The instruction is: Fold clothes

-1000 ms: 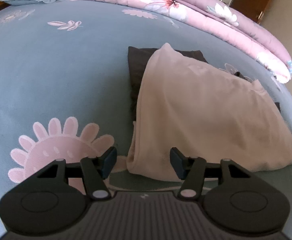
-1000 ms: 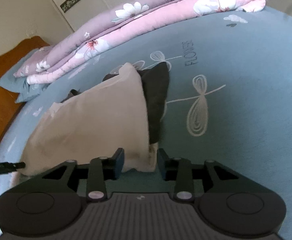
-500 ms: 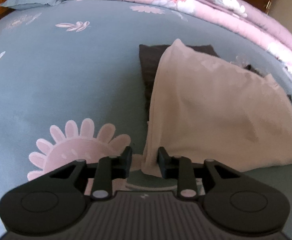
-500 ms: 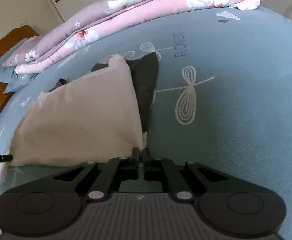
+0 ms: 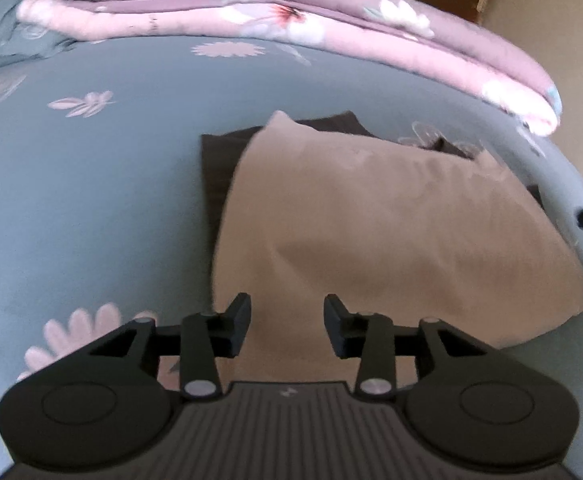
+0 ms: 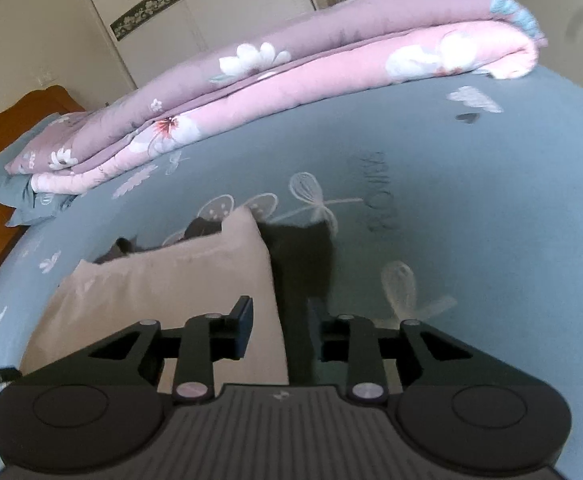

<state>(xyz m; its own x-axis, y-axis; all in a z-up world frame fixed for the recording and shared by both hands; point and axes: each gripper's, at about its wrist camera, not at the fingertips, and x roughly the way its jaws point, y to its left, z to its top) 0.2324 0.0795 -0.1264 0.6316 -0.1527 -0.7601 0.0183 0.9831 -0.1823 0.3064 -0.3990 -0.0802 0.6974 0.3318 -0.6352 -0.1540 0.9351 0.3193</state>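
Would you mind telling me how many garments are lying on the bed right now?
2. The beige garment lies folded on top; the dark garment lies beneath it, showing along its far and side edges. More could be hidden underneath.

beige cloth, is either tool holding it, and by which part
Neither. The left tool and right tool, just opening, stand apart above the beige cloth's near edge, gripping nothing.

Two garments (image 5: 391, 232), one quilt (image 5: 251, 20)

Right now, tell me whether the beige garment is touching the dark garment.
Touching. The left wrist view shows the beige garment lying on the dark garment, covering most of it, with dark edges showing beyond its left and far sides.
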